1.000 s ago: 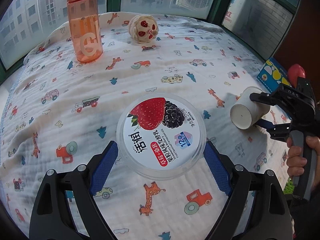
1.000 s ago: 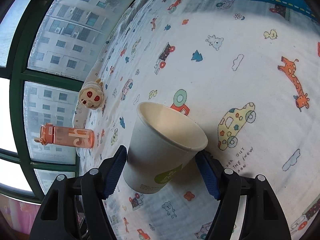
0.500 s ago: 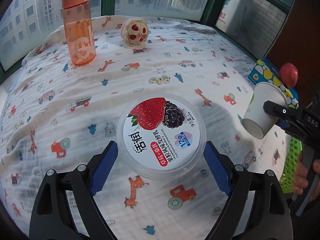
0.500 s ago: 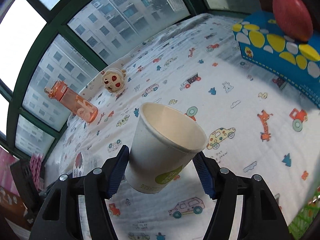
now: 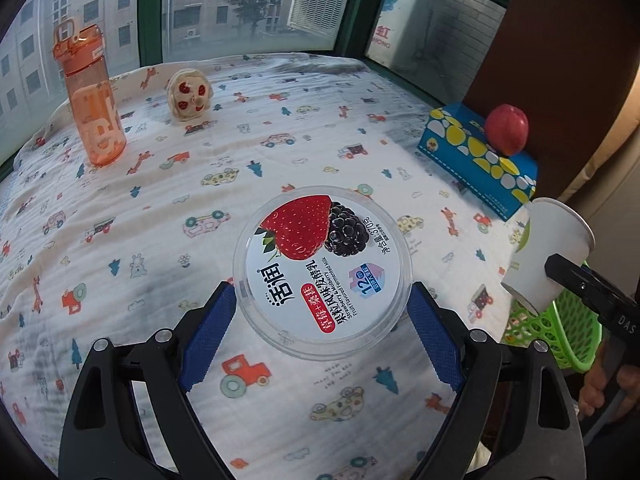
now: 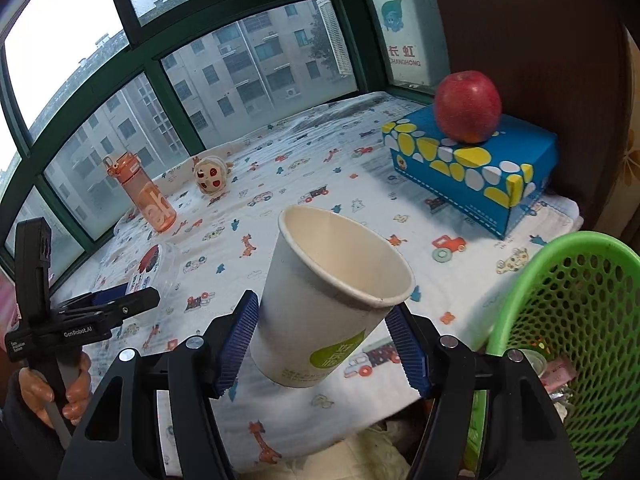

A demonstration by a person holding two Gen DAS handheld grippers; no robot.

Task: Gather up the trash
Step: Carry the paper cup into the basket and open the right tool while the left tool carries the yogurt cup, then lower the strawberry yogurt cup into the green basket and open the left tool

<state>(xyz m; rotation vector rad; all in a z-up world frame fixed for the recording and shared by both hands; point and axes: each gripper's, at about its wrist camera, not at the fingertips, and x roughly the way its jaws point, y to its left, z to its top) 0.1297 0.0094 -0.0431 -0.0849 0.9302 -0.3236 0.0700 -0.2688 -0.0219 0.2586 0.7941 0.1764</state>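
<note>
A round yogurt tub (image 5: 322, 268) with a strawberry and blackberry lid sits between the blue pads of my left gripper (image 5: 322, 292), which is shut on it just above the printed cloth (image 5: 160, 208). My right gripper (image 6: 323, 312) is shut on a white paper cup (image 6: 332, 292), held tilted with its mouth facing up and away. The cup (image 5: 548, 256) hangs off the table's right edge, over a green mesh basket (image 6: 576, 320). In the right wrist view my left gripper (image 6: 120, 300) and the tub (image 6: 152, 264) are at the far left.
An orange water bottle (image 5: 90, 100) and a small plush toy (image 5: 188, 94) stand at the back by the window. A red apple (image 6: 466, 106) rests on a blue tissue box (image 6: 480, 168) at the right. The green basket (image 5: 560, 336) holds some wrappers.
Both grippers moved right with their loads. The cup rose off the cloth, rolled mouth-up and now hangs beyond the table edge. The green basket came into view.
</note>
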